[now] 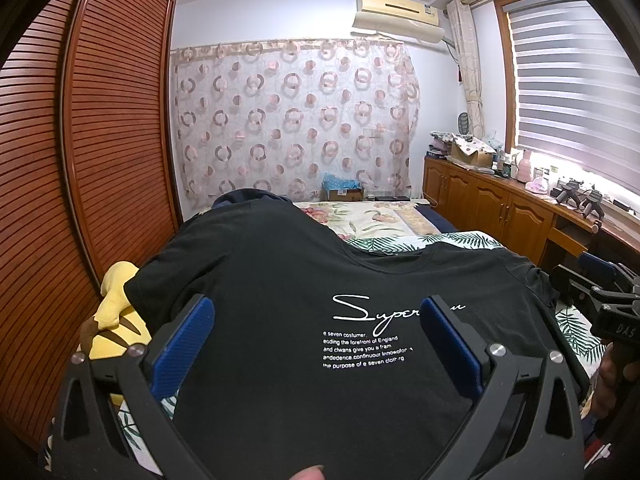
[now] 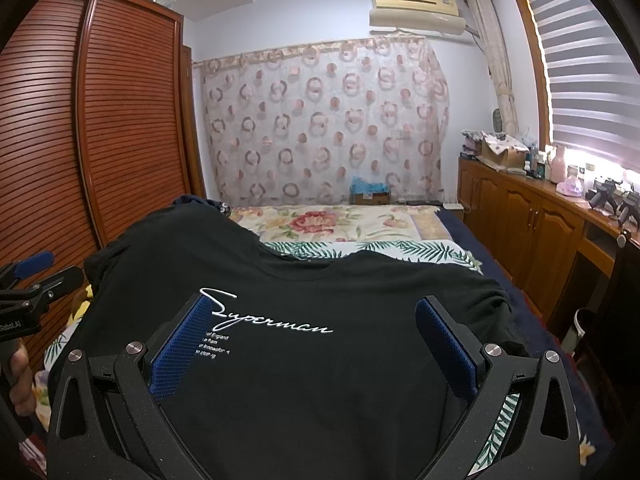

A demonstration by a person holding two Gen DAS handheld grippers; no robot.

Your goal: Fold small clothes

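Bedroom: louvred wooden wardrobe [image 1: 100, 140] at left; circle-patterned curtain [image 1: 296, 120] on the far wall below an air conditioner [image 1: 398, 16]; wooden cabinets [image 1: 492, 204] under a bright, blind-covered window [image 1: 576, 88].

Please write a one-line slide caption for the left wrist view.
Open left gripper hovering over a black printed T-shirt spread on the leaf-patterned bed, yellow plush toy beside it.

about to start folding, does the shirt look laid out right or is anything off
The black T-shirt is not flat: its far left part humps up over something hidden beneath. A yellow plush toy lies partly under its left edge. Both grippers, left and right, are open above it.
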